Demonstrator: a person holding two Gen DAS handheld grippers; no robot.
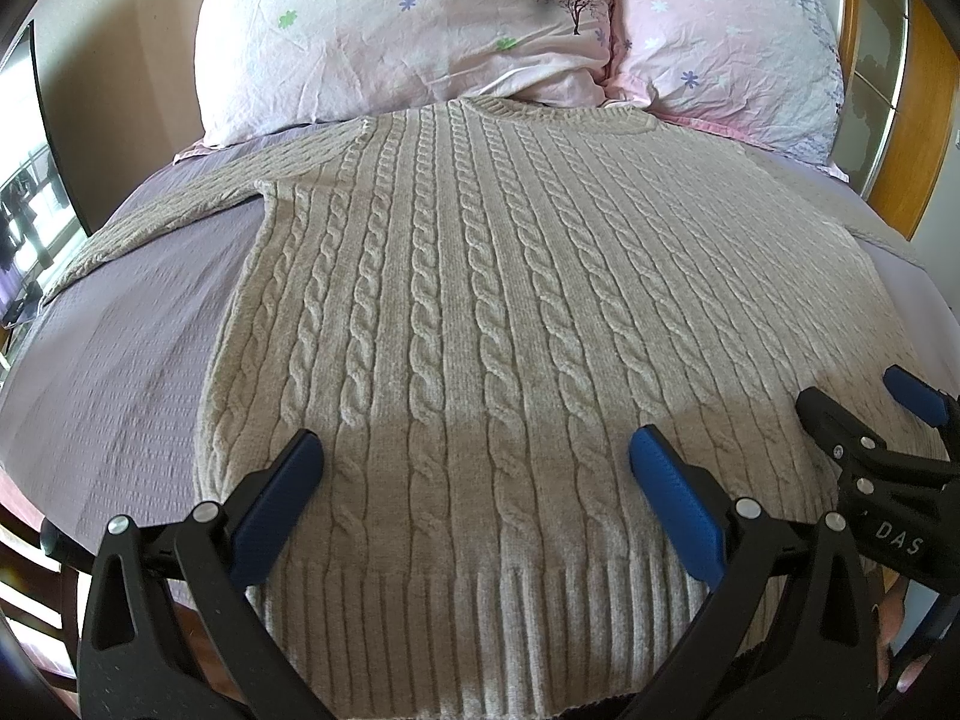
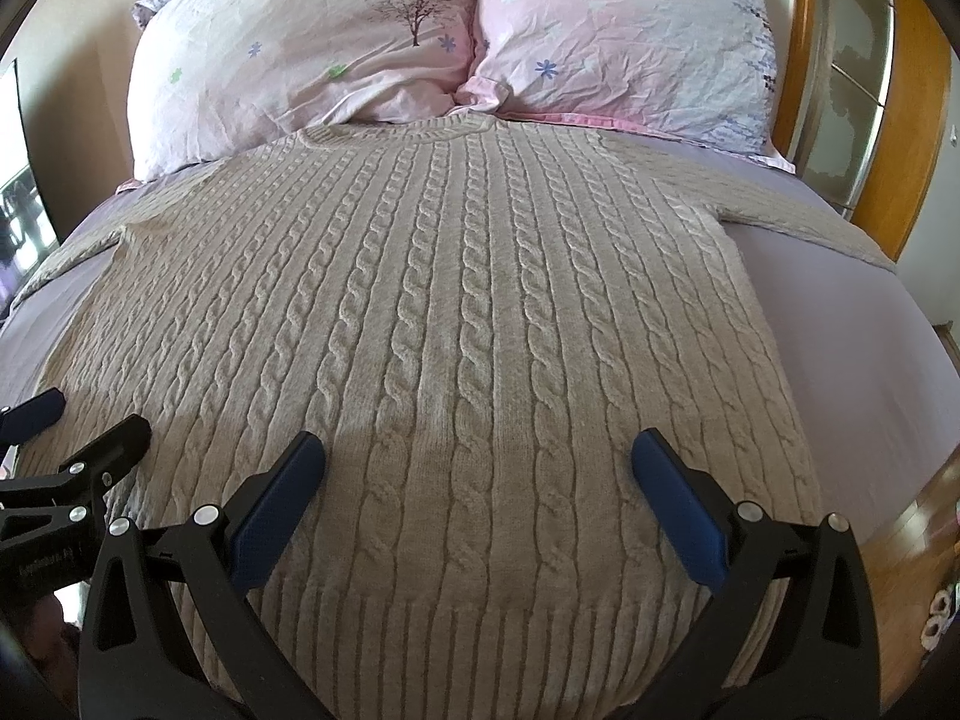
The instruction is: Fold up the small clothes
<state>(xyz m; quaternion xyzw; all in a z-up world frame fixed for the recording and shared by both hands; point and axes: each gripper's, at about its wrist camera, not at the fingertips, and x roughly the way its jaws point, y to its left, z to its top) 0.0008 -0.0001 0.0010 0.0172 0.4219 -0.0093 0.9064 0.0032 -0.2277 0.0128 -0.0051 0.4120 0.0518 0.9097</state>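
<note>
A beige cable-knit sweater lies flat on the bed, collar toward the pillows, ribbed hem nearest me. It also shows in the right wrist view. Its sleeves spread out to both sides. My left gripper is open and empty, hovering over the hem's left half. My right gripper is open and empty over the hem's right half. The right gripper shows at the right edge of the left wrist view, and the left gripper at the left edge of the right wrist view.
The bed has a lilac sheet. Two pink floral pillows lie at the head. A wooden headboard stands at the right. Wooden floor shows past the bed's right edge.
</note>
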